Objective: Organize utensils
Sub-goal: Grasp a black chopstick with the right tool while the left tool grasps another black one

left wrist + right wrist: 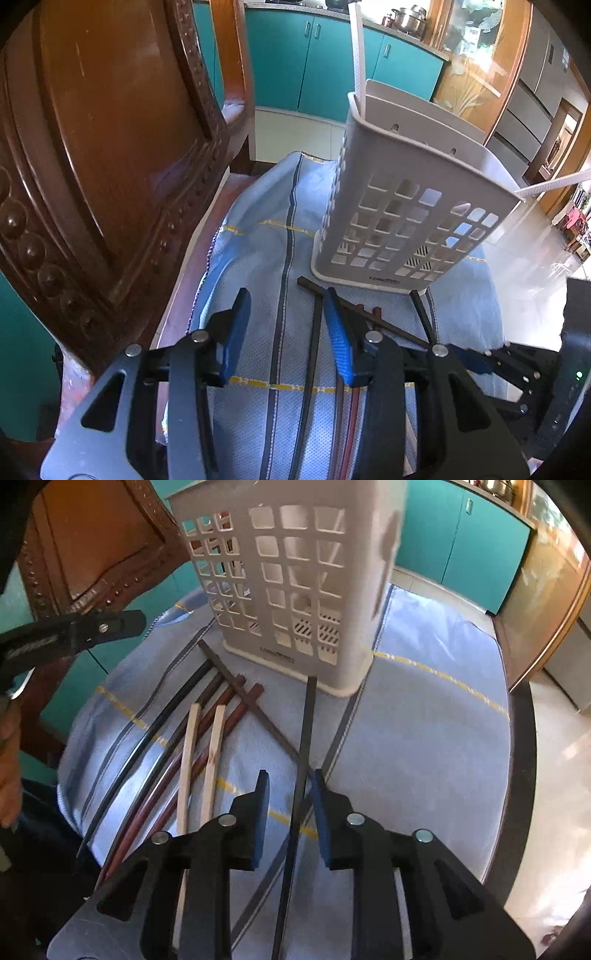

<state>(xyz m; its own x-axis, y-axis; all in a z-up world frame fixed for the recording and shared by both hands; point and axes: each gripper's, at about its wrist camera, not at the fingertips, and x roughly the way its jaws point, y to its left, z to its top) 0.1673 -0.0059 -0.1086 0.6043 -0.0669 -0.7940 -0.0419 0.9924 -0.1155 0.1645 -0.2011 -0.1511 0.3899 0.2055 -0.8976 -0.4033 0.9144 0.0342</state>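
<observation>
A white perforated utensil holder stands upright on a light blue cloth; it also shows in the right wrist view. Two white chopsticks stick out of its top. Several chopsticks lie on the cloth in front of it: black, dark brown, reddish and pale wood. My left gripper is open above the cloth, a black chopstick lying between its fingers. My right gripper is open around a black chopstick that points toward the holder.
A carved wooden chair back rises close on the left. Teal kitchen cabinets and a wooden glass-front cupboard stand behind. The round table's edge drops to a tiled floor on the right. The left gripper's body shows at upper left.
</observation>
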